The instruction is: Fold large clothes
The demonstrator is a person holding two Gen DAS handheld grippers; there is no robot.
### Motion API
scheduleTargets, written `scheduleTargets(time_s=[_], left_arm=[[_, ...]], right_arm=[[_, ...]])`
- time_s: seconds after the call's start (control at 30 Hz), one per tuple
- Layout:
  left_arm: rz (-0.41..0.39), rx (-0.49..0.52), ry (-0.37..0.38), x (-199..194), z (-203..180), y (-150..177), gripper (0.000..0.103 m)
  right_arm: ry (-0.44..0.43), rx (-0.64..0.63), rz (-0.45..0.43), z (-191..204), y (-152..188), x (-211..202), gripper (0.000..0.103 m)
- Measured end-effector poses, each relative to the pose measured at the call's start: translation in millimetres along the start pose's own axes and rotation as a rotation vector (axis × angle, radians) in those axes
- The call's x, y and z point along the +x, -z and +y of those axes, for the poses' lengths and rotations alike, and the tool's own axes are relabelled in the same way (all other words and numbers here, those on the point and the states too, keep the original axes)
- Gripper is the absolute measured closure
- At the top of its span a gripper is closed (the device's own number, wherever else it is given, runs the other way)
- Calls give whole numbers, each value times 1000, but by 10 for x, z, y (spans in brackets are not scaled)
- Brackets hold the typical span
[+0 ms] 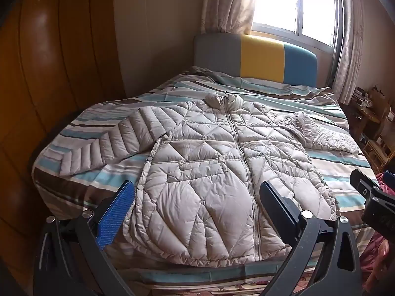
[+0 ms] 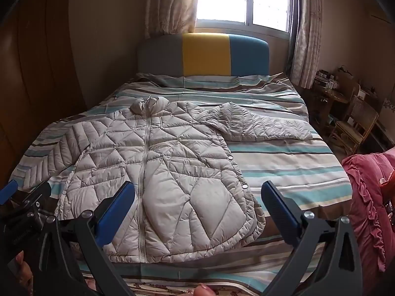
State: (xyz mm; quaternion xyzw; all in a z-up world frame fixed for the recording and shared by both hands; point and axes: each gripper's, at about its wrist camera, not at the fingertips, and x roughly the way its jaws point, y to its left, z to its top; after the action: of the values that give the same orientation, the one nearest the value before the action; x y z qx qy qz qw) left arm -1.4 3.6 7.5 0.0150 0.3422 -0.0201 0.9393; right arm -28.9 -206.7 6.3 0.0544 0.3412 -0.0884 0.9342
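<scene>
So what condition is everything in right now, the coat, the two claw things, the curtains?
Jacket: spread flat on the bed, front up, zipped, not yet folded.
Left sleeve: stretched straight out.
Right sleeve: stretched out, creased near the shoulder.
Left gripper: open, holding nothing.
Right gripper: open, holding nothing.
Curtains: drawn apart.

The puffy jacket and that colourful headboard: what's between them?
Only striped bedding lies between the jacket and headboard; the right wrist view shows it best.
</scene>
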Motion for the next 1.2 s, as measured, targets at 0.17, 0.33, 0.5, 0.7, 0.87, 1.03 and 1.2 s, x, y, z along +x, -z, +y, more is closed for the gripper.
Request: scheduleTargets(time_s=[0.17,0.33,0.5,0.7,0.87,1.03,1.2], left_arm=[[-2,0,1,-5,-5,18,3],[-4,1,2,-10,-14,28,3],[-3,1,4,-2,-19,53,3],[9,1,10,26,-15,68,3],[18,0,12,47,-16,73,3],[28,-1,10,78,-2,78,3],[34,-5,9,102,9,86,3]], right_arm=[[-3,3,9,-11,8,26,2],[-1,-1,9,4,10,31,2],[-8,0,17,1,13,39,2],[-10,2,25,0,17,57,2],[-14,-1,23,3,22,56,2],[-11,-1,25,4,19,57,2],[-15,-4,28,10,24,55,2]])
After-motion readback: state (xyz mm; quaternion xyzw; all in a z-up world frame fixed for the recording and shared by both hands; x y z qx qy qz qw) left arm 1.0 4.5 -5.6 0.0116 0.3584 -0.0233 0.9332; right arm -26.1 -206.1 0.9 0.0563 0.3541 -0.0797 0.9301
